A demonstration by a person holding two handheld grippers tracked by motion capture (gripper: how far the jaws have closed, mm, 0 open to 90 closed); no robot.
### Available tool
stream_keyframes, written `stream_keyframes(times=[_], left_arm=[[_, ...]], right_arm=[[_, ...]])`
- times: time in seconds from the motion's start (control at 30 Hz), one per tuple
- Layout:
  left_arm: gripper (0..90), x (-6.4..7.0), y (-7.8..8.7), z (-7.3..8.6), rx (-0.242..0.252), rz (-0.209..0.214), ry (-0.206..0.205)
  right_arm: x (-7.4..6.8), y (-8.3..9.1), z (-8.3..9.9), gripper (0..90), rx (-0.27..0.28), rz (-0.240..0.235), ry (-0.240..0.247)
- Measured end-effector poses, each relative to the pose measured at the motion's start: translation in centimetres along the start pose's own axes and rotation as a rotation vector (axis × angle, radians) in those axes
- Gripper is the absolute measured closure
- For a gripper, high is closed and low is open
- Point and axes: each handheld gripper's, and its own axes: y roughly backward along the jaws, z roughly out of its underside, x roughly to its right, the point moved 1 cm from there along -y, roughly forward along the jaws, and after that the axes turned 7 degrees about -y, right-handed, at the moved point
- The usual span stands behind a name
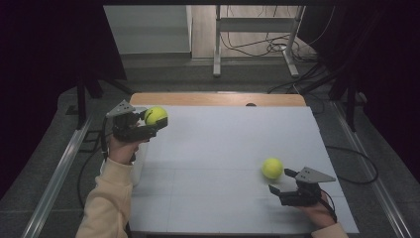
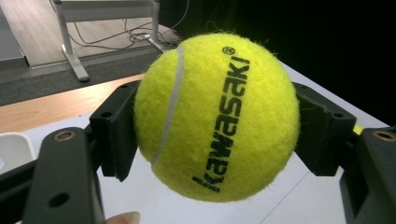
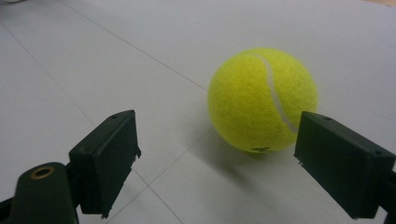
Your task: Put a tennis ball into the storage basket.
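Both sleeves are pale cream yellow: the left sleeve [image 1: 106, 198] covers the whole forearm, the right sleeve [image 1: 331, 231] shows as a cuff at the wrist. The left tool [image 1: 151, 123] and the right tool [image 1: 279, 180] are matt black, each topped with a grey three-cornered plate. A thin black cable [image 1: 331, 203] loops beside the right wrist. In the gripper views, each jaw ends in a flat, blocky black pad with small screw holes, and the arms behind carry brass-coloured rivets. A fingertip [image 2: 122, 218] shows at the bottom edge of the left gripper view.
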Motion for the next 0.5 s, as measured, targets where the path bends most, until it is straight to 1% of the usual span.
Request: stream_keyframes(times=[0.07, 0.17, 0.27, 0.3, 0.5], left_arm=[[26.4, -0.08, 0.09, -0.01, 0.002, -0.002, 0.003], [26.4, -0.26, 0.33, -0.01, 0.009, -0.021, -0.002], [26.4, -0.33, 0.42, -0.01, 0.011, -0.023, -0.003], [26.4, -0.36, 0.48, -0.02, 0.011, -0.035, -0.007], [26.4, -0.84, 0.73, 0.09, 0.014, -0.045, 0.007]], right_arm=[[0.01, 0.0, 0.0, 14.0, 0.002, -0.002, -0.002], [0.0, 0.0, 0.0, 14.0, 0.002, -0.002, -0.001], [0.01, 0.01, 0.0, 14.0, 0.002, -0.002, -0.001], [0.01, 0.01, 0.0, 14.0, 0.003, -0.002, 0.0], [0.0, 0.0, 0.0, 14.0, 0.0, -0.001, 0.001]])
